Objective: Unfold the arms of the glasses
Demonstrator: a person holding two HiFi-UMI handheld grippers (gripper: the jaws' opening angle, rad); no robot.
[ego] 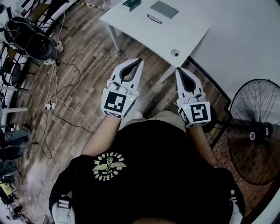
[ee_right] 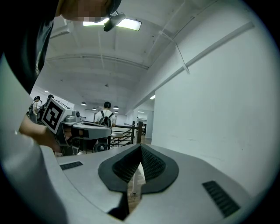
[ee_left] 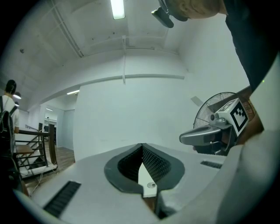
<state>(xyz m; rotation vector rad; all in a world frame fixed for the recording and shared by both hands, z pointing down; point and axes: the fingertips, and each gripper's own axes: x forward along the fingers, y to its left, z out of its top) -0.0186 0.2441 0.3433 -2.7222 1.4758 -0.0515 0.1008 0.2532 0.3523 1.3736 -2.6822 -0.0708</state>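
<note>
The folded glasses (ego: 154, 19) lie on the white table (ego: 183, 30) at the top of the head view, well ahead of both grippers. My left gripper (ego: 139, 61) is held level over the wooden floor, short of the table's near edge, jaws shut and empty. My right gripper (ego: 178, 69) is beside it near the table's corner leg, also shut with nothing in it. In the left gripper view the pads (ee_left: 151, 159) meet at the tips, facing a white wall. The right gripper view shows its pads (ee_right: 148, 164) closed too. Neither gripper view shows the glasses.
On the table lie a grey case (ego: 164, 9), a green box (ego: 131, 4) and a small round object (ego: 175, 53). A standing fan (ego: 256, 131) is at the right. A black chair (ego: 30, 39) and cables (ego: 57, 105) occupy the floor at the left. People stand far off.
</note>
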